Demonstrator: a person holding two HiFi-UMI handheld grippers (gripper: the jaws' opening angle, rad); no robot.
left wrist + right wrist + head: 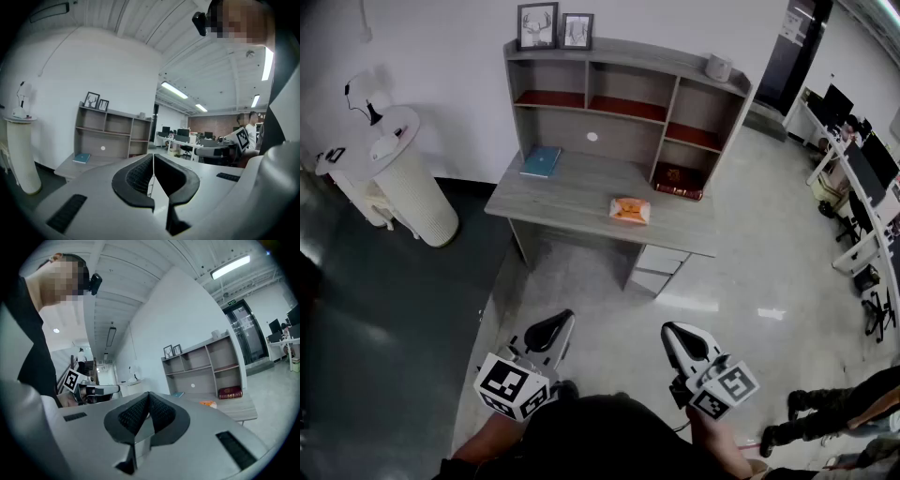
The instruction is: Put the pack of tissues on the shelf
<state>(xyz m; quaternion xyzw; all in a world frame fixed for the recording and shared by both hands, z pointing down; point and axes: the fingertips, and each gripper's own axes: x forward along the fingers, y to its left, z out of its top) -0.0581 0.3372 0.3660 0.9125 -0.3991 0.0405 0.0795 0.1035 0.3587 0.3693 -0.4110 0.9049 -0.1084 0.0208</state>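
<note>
An orange pack of tissues (pixel 630 210) lies on the grey desk (pixel 572 192), right of middle; it shows small in the right gripper view as the pack of tissues (pixel 207 403). Above the desk rises the shelf unit (pixel 623 89) with open compartments. My left gripper (pixel 564 318) and right gripper (pixel 667 330) are held low, well short of the desk, over the floor. Both are shut with nothing between the jaws, tips meeting in the left gripper (pixel 153 155) and right gripper (pixel 148 394) views.
A blue book (pixel 541 161) lies at the desk's left, a red book (pixel 678 181) in the lower right compartment. Two picture frames (pixel 555 26) and a cup (pixel 718 67) top the shelf. A white ribbed stand (pixel 412 187) is left; office desks with monitors (pixel 862 169) and a person's legs (pixel 834 408) right.
</note>
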